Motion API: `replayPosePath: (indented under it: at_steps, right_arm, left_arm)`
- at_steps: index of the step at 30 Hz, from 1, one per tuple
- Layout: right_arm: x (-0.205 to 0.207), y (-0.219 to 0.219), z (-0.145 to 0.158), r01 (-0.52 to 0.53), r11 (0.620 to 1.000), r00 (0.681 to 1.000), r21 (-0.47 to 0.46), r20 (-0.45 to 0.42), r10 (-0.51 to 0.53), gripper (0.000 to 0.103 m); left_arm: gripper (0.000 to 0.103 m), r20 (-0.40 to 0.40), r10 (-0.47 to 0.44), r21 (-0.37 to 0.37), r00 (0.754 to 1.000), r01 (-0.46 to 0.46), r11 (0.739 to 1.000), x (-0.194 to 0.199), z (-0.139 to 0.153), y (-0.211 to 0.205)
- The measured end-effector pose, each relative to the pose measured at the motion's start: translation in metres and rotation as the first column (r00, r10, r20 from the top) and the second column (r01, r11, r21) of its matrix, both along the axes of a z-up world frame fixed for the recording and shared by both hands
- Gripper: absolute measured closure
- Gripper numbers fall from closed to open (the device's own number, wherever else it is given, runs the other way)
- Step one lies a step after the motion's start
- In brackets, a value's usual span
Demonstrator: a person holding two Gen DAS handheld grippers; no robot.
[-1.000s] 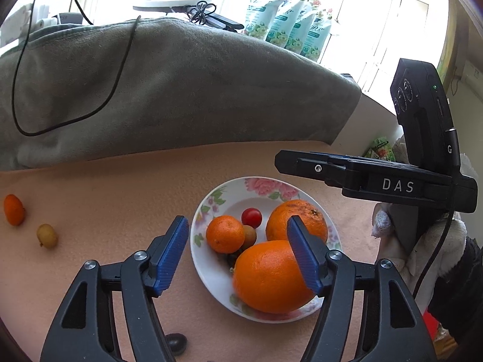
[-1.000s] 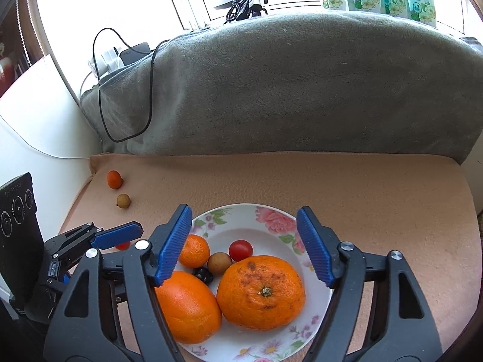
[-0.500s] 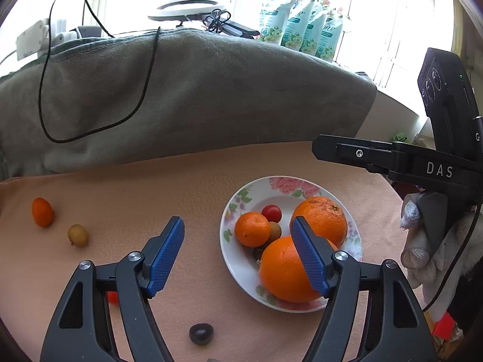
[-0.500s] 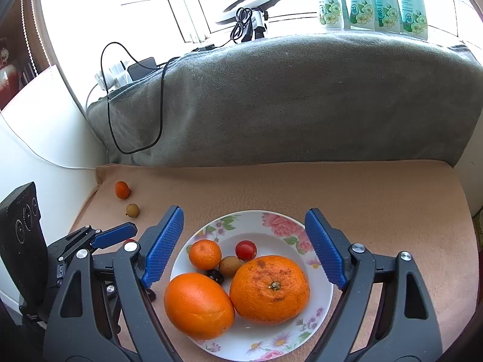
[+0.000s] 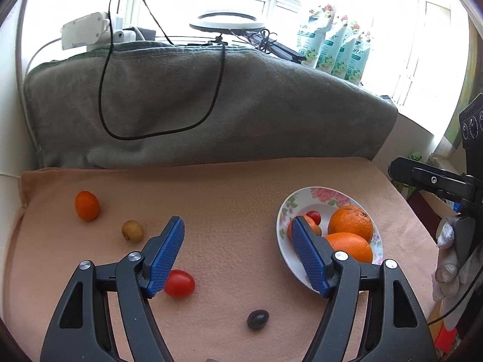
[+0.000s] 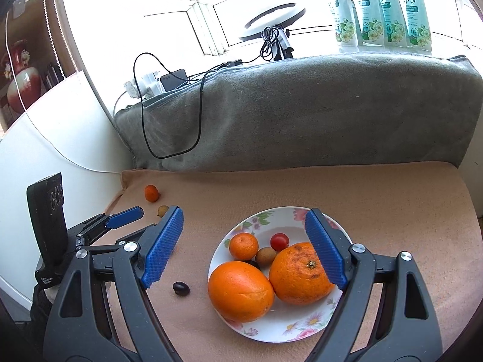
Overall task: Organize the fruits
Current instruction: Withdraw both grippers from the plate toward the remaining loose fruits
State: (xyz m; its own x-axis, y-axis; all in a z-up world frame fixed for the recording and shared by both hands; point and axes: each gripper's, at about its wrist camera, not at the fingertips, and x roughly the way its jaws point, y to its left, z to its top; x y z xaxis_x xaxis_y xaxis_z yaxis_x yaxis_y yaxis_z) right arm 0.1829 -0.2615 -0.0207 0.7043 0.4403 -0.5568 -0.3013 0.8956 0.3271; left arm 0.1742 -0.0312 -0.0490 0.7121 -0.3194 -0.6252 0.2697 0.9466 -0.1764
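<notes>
Orange fruit plate now right of left gripper, jaws empty

Bright daylight floods through the windows behind a grey blanket draped along the sill, white wall beside.

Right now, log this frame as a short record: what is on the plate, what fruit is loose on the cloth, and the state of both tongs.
plate: two oranges, mandarin, cherry tomato, small brown fruit, dark fruit partly hidden
loose on cloth: kumquat, yellow-brown fruit, red tomato, dark grape
left tongs: open, empty
right tongs: open, empty, above the plate
done: no, four fruits loose
</notes>
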Motion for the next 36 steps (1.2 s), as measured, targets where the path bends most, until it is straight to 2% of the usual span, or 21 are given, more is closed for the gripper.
replayPosePath:
  at_steps: [3,5,9,11,19,26,33,36]
  right_arm:
    - [-0.01,0.008,0.003,-0.026,1.0,1.0,0.007,0.013,0.026,0.016]
    - [-0.018,0.015,0.005,-0.044,0.999,0.999,0.002,0.029,0.044,0.01]
    - [-0.033,0.031,0.008,-0.084,0.996,0.994,-0.023,0.065,0.086,0.007]
    - [-0.039,0.04,0.007,-0.109,0.993,0.991,-0.044,0.074,0.113,0.002]
    - [-0.059,0.085,-0.007,-0.203,0.967,0.971,-0.153,0.093,0.218,0.002]
    - [-0.058,0.112,-0.017,-0.241,0.956,0.964,-0.166,0.077,0.256,0.002]
    - [-0.045,0.137,-0.03,-0.271,0.95,0.959,-0.154,0.039,0.28,0.002]
    - [-0.038,0.15,-0.039,-0.279,0.946,0.958,-0.163,0.018,0.286,0.008]
  left_arm:
    - [0.03,0.009,0.036,0.005,0.999,-0.036,0.999,0.0,0.003,0.017]
    - [0.03,0.013,0.061,0.003,0.998,-0.061,0.998,0.0,0.005,0.029]
    - [0.03,0.018,0.112,0.001,0.994,-0.112,0.994,0.0,0.007,0.052]
    - [0.03,0.019,0.134,0.001,0.991,-0.134,0.991,0.0,0.007,0.063]
    - [0.03,0.009,0.206,-0.001,0.978,-0.206,0.978,0.001,0.0,0.099]
    - [0.03,-0.009,0.229,-0.022,0.973,-0.229,0.973,0.005,-0.013,0.117]
    - [0.03,-0.044,0.203,-0.054,0.978,-0.205,0.977,0.015,-0.028,0.123]
    - [0.037,-0.061,0.186,-0.073,0.981,-0.19,0.979,0.021,-0.034,0.123]
